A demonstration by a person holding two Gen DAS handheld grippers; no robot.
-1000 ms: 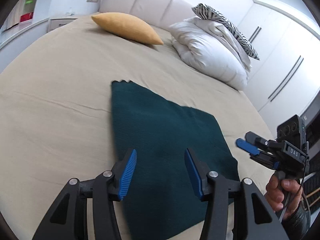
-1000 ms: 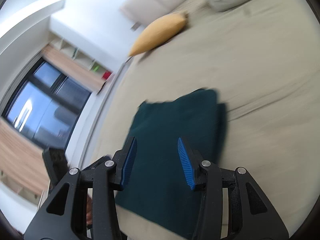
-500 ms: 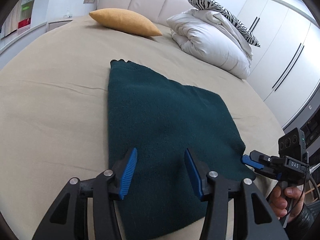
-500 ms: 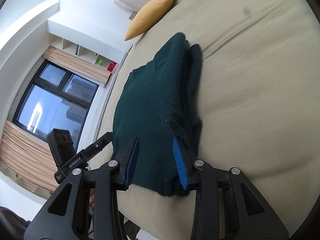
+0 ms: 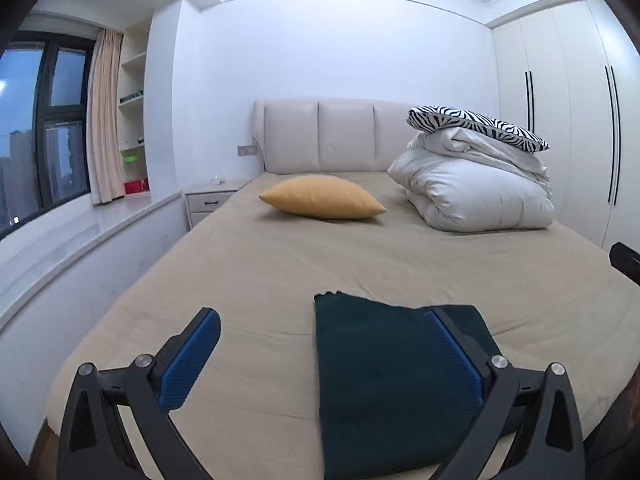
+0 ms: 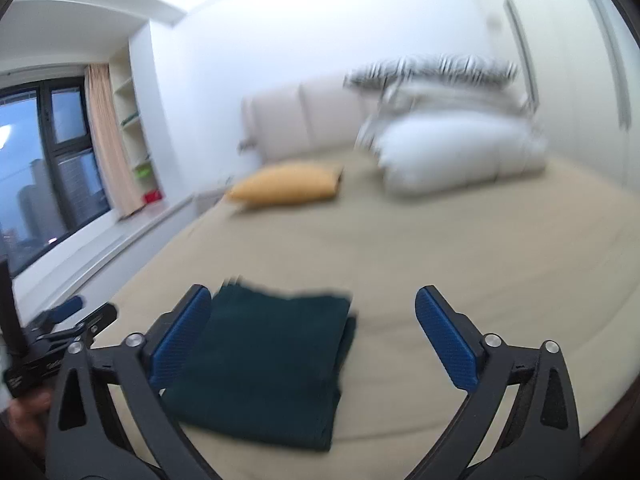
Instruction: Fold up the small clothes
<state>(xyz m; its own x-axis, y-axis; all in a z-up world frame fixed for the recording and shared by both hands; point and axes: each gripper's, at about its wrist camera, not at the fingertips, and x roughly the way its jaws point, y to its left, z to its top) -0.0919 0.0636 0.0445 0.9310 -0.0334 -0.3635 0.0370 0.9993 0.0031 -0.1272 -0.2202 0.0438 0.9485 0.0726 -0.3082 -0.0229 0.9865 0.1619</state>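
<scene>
Lying folded on the bed (image 5: 280, 264), the green garment (image 5: 384, 376) sits below both grippers — jaws apart, empty.

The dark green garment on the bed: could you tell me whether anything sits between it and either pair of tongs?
Nothing visible does. The dark green garment lies folded on bare sheet below both open tongs, left and right.

beige bed (image 5: 248, 272), folded dark green cloth (image 5: 384, 376) near foot edge, yellow pillow (image 5: 322, 197) and white duvet (image 5: 476, 192) by headboard
</scene>
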